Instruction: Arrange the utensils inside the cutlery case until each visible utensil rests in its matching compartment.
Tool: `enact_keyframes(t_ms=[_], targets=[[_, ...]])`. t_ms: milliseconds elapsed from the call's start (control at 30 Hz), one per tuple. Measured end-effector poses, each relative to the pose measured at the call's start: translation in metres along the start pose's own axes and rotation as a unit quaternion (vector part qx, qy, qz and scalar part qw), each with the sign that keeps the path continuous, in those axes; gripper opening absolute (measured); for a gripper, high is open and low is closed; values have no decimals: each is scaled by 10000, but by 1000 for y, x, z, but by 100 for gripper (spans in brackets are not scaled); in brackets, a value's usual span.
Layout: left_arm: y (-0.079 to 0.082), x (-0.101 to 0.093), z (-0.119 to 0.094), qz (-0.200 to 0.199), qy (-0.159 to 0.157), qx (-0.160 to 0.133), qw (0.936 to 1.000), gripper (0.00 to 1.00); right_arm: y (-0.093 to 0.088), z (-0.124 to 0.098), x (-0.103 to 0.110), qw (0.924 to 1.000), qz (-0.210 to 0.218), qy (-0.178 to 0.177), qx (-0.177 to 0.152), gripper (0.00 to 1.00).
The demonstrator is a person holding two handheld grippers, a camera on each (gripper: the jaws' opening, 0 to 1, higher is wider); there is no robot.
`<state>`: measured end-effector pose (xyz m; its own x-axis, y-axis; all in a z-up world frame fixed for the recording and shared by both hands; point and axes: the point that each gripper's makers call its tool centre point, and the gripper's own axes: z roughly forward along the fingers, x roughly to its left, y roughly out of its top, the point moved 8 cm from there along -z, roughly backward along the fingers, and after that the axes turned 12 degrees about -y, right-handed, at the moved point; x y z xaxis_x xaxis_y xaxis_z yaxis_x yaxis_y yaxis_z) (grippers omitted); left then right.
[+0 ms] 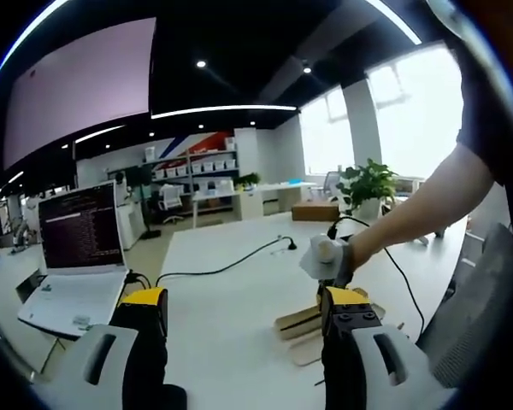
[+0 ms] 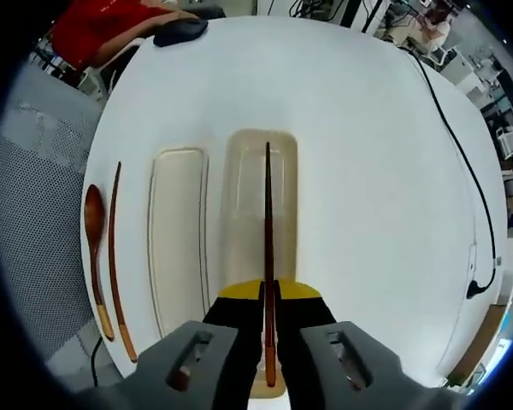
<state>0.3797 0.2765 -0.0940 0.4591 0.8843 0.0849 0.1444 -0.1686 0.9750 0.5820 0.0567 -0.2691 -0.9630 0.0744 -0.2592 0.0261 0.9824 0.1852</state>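
Note:
In the right gripper view my right gripper (image 2: pixel 269 295) is shut on a dark brown chopstick (image 2: pixel 268 213), which points along the beige tray of the cutlery case (image 2: pixel 239 205). A white tray (image 2: pixel 178 239) lies beside it on the left. Further left, on the table, a second chopstick (image 2: pixel 114 248) and a wooden spoon (image 2: pixel 94 239) lie side by side. In the left gripper view my left gripper (image 1: pixel 244 307) is open and holds nothing. The person's hand holds the right gripper (image 1: pixel 325 256) above the case (image 1: pixel 295 323).
A laptop (image 1: pixel 77 256) stands open at the table's left edge and a black cable (image 1: pixel 231 265) runs across the white table (image 1: pixel 231 342). A dark mouse (image 2: pixel 179 32) and a red sleeve (image 2: pixel 103 30) lie at the far end. A mesh chair (image 2: pixel 34 213) stands beside the table.

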Motion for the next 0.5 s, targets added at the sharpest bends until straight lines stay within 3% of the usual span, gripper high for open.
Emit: enact_keyframes(t_ms=[200, 300, 500], targets=[[0, 0, 0, -49, -8, -6, 10000, 76, -3, -6, -3, 9999, 48, -96, -120, 7], [0, 1, 0, -29, -4, -3, 10000, 76, -5, -14, -1, 9995, 200, -38, -223, 2], [1, 1, -1, 59, 26, -58, 10000, 75, -12, -26, -10, 9970, 615, -254, -407, 6]])
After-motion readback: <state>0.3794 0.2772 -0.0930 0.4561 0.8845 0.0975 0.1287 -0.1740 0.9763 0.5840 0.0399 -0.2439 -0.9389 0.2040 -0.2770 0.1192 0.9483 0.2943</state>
